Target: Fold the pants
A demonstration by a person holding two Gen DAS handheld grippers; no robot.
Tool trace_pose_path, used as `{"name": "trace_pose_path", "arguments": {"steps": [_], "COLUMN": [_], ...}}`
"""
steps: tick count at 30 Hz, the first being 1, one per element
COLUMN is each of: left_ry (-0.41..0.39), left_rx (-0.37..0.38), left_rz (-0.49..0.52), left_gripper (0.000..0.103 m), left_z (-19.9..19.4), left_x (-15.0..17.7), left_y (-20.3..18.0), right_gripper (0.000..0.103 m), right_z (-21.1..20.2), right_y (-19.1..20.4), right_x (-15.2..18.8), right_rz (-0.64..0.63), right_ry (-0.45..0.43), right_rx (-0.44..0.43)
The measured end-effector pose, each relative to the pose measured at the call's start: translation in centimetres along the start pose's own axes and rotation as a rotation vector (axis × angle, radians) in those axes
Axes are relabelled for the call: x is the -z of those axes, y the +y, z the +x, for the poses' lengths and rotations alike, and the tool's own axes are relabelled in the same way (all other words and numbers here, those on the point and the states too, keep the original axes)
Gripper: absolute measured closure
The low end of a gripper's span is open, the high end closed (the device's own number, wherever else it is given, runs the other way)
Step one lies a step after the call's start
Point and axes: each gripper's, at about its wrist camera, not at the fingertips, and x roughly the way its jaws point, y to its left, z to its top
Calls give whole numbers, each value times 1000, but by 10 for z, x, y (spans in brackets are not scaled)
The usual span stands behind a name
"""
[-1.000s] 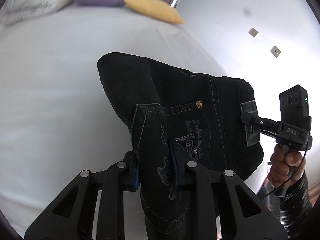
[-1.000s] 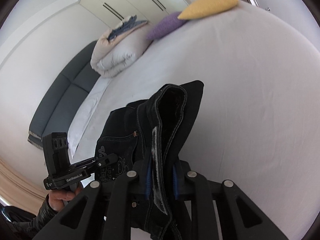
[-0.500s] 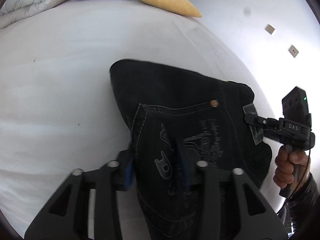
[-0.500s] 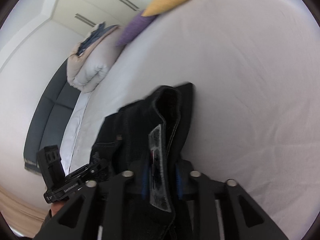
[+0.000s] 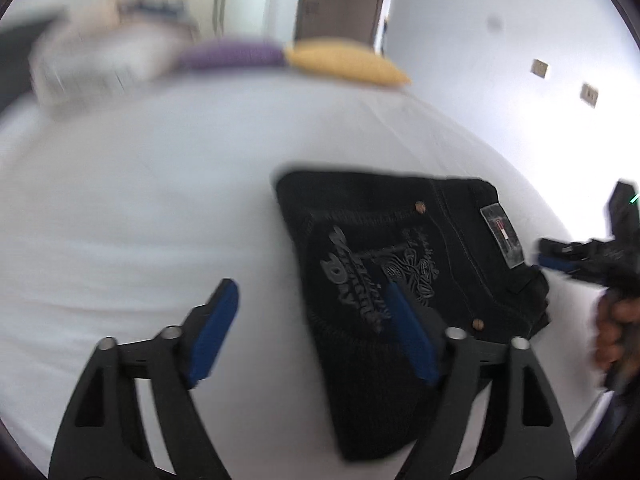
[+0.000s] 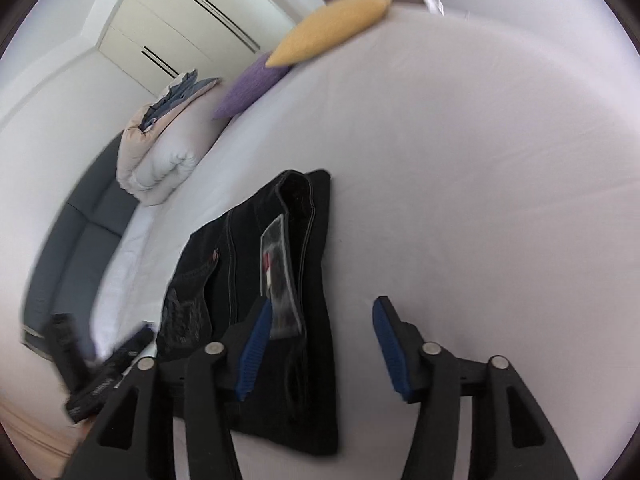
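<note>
The black pants (image 5: pixel 404 264) lie folded into a compact bundle on the white bed (image 5: pixel 140 208), back pocket print and waistband label up. They also show in the right wrist view (image 6: pixel 272 292). My left gripper (image 5: pixel 308 320) is open and empty, its right finger over the pants' near-left part. My right gripper (image 6: pixel 324 336) is open and empty, its left finger over the pants' near edge by the label. The right gripper also shows in the left wrist view (image 5: pixel 560 258), just beyond the pants' right end.
A yellow cushion (image 6: pixel 332 24) and a purple cushion (image 6: pixel 248 88) lie at the far end of the bed. A rolled white duvet (image 6: pixel 164 152) sits beside them. A grey sofa (image 6: pixel 72 256) stands along the bed's left side.
Both grippers have opened and let go of the pants, which now lie flat on the bed. Both grippers have drawn back a little.
</note>
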Motion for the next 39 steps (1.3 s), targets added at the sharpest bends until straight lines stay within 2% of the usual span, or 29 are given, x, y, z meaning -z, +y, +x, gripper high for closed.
{"name": "trace_pose_path", "arguments": {"steps": [1,2,4,6,8,10,13,15,16,19,22,24,29,31,34,39], "left_ry": [-66,-117,-218,-274,-311,-390,-510,-543,-548,-538,-488,-455,-325,-249,-158,-78], "left_rx": [-62,-110,-183,-248,-298,-349,-373,-373,-347,-335,-290,-262,-263,-253,-214,-231], "left_rz": [39,65,123,174,195,190,169,166,164,134,68,38,36,19,-36,-56], "left_gripper": [7,0,0,0,0,0,0,0,0,0,0,0,0,0,0,0], "left_z": [-20,-37,-73,-108,-135,-174,-237,-269,-284,-316,-335,-343,-331,-318,-297,-271], "left_x": [4,6,8,13,15,19,26,27,26,22,19,22,36,45,60,78], "left_y": [-10,-21,-46,-62,-73,-86,-98,-97,-98,-94,-90,-89,-93,-93,-86,-83], "right_gripper": [42,34,24,18,9,0,0,0,0,0,0,0,0,0,0,0], "right_z": [-16,-31,-63,-92,-115,-144,-189,-216,-227,-267,-306,-317,-300,-283,-253,-218], "right_y": [9,18,36,58,77,97,126,144,153,176,201,211,219,211,193,169], "right_x": [7,14,28,41,49,61,79,85,85,89,95,98,104,108,111,128], "right_rz": [-34,-61,-105,-157,-199,-232,-298,-340,-355,-383,-411,-439,-454,-440,-382,-285], "right_ry": [-36,-73,-156,-240,-310,-402,-569,-666,-707,-795,-887,-884,-745,-684,-567,-430], "right_rx": [25,45,65,87,119,141,200,246,260,283,256,238,259,278,365,364]}}
